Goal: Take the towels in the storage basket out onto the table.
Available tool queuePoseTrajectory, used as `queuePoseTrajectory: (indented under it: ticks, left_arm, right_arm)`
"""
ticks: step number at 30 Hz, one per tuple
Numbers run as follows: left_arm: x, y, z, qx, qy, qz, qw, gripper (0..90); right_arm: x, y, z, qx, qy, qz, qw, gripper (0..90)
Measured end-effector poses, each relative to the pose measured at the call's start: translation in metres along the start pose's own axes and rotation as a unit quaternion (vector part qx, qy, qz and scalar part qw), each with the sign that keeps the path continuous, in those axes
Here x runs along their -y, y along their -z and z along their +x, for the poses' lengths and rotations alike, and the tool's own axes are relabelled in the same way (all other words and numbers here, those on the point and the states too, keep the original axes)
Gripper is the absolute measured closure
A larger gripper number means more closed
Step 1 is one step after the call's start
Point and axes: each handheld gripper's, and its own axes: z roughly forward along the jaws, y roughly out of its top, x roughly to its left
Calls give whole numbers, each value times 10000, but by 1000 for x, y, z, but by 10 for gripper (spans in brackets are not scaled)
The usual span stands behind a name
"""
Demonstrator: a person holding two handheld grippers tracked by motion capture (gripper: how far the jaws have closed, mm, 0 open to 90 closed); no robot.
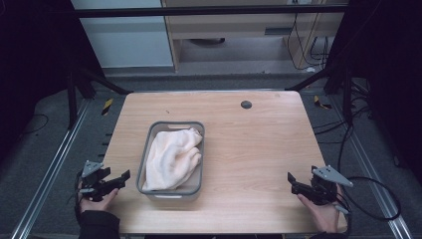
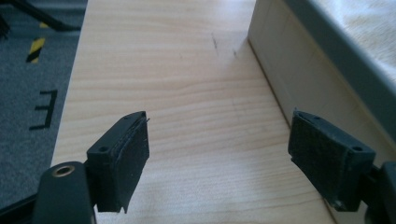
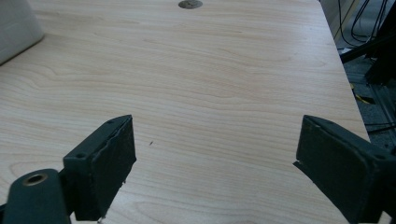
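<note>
A grey plastic basket (image 1: 144, 157) stands left of the table's middle with a cream towel (image 1: 171, 157) bunched inside it. My left gripper (image 1: 122, 180) rests near the table's front left corner, just left of the basket, jaws open and empty. In the left gripper view the gripper (image 2: 217, 149) points along the bare wood, with the basket's wall (image 2: 299, 70) on the right and the towel (image 2: 364, 23) above its rim. My right gripper (image 1: 293, 181) is held near the front right edge, open with nothing between its jaws. The right gripper view shows that gripper (image 3: 215, 158) over bare tabletop.
The wooden table (image 1: 259, 149) has a dark round grommet (image 1: 246, 104) near its far edge, also seen as a grommet (image 3: 190, 4). A corner of the basket (image 3: 16, 28) shows at far left. Cables (image 1: 368, 199) trail off the right side; grey floor with yellow-black tape (image 2: 35, 49) lies left.
</note>
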Motion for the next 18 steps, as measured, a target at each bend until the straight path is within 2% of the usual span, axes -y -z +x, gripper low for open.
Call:
queuePoseTrajectory:
  ticks: [1,2,5,11,14,16,18]
  left_arm:
    - [0,0,0,0,0,0,10000,204]
    - [-2,3,-1,3,21,-84,10000,204]
    - [-4,6,-2,67,95,-119,9999,212]
    - [-9,10,-3,83,165,-152,9997,244]
    - [-13,13,-4,162,159,-181,9996,254]
    - [-16,15,-5,213,166,-232,9994,257]
    - [-18,17,-7,251,178,-280,9991,259]
  right_arm:
    - [0,0,0,0,0,0,10000,127]
    - [1,-2,1,25,144,79,9999,142]
    - [2,-4,3,17,212,159,9996,158]
    - [2,-2,3,-8,154,100,9998,186]
    - [2,-4,4,-47,196,163,9997,210]
    - [3,-6,4,-151,308,187,9992,234]
    - [4,-6,5,-123,334,214,9991,233]
